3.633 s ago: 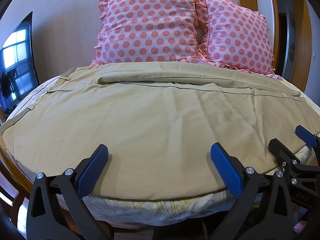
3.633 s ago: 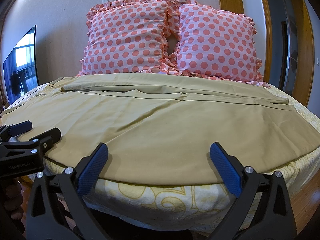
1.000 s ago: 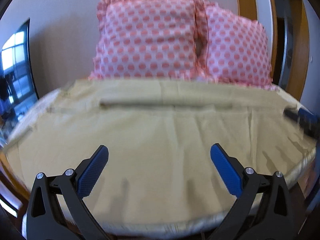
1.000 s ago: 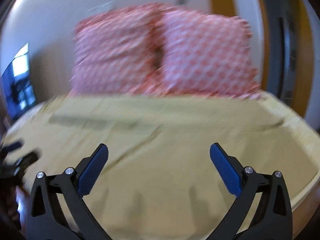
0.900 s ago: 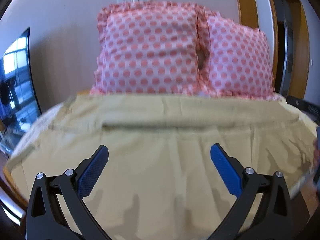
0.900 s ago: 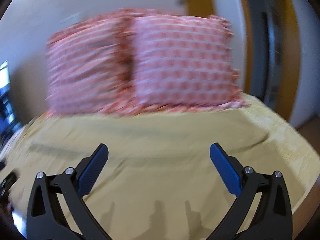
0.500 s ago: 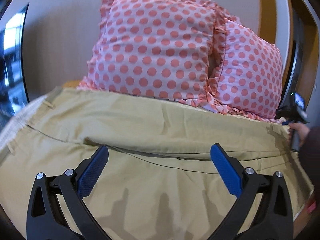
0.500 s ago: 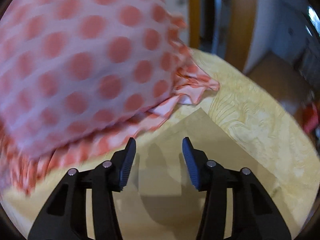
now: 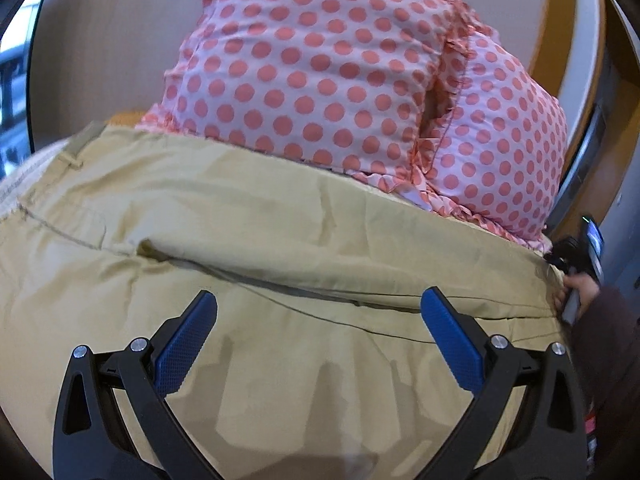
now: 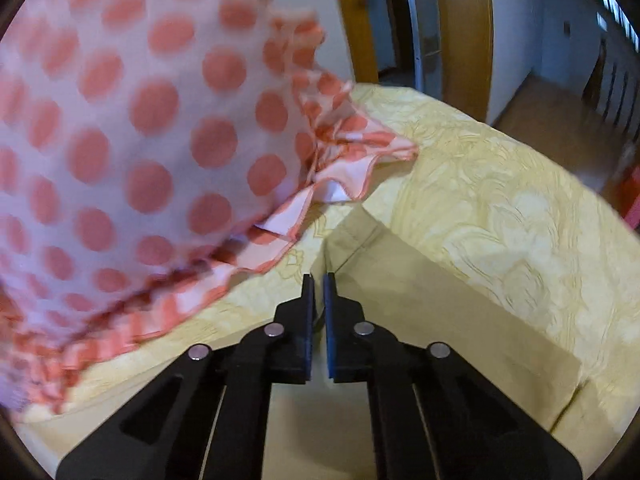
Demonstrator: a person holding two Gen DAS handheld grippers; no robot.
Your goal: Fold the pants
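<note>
L gripper (image 9: 318, 342): jaws spread wide, low, nothing between pads. R gripper (image 10: 319, 280): jaws nearly together, pinching fabric at tips; R hand (image 9: 582, 290) wraps its handle.

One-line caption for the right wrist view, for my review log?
Right gripper shut on the hem corner of the khaki pants, beside a polka-dot pillow on the yellow bedspread.

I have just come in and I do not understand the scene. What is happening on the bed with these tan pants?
A person is folding tan pants spread across a bed with a yellow patterned bedcover, in front of two pink polka-dot pillows. The right hand-held gripper is closed on the hem corner of a pant leg near the pillows. The left hand-held gripper is open above the middle of the pants and holds nothing. No fold is made yet.
</note>
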